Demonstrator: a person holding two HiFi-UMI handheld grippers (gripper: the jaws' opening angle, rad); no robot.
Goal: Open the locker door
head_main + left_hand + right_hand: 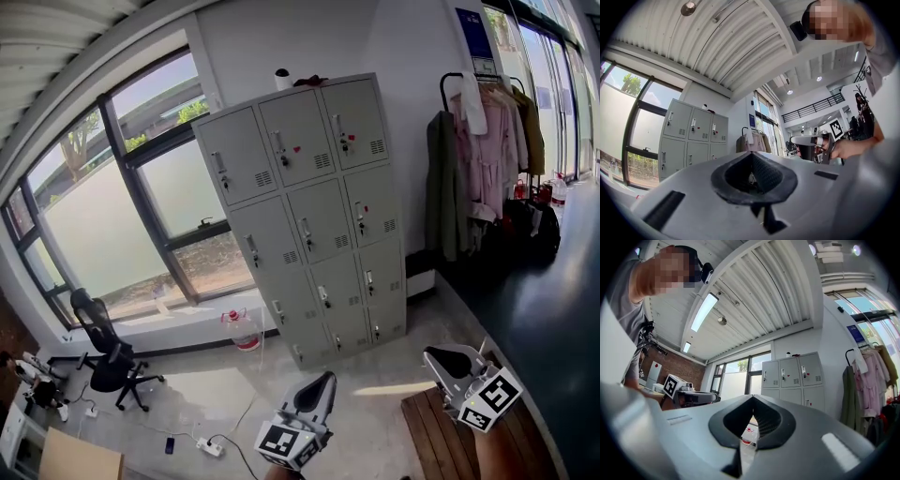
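The grey metal locker cabinet (309, 216) stands against the white wall, three columns of small doors, every door closed. It also shows far off in the left gripper view, cabinet (691, 140), and in the right gripper view, cabinet (792, 380). Both grippers hang low in the head view, well short of the cabinet. My left gripper (328, 377) is shut with nothing in it; its tips meet (751, 153). My right gripper (428, 354) is shut and empty too, tips together (753, 397). Each gripper view shows the other gripper off to the side.
A clothes rack (487, 159) with hanging garments stands right of the cabinet. A black office chair (108, 356) is at the left under the windows. A water jug (242, 330) sits by the cabinet's foot, a power strip (211, 447) lies on the floor, and a wooden platform (450, 441) is below my right gripper.
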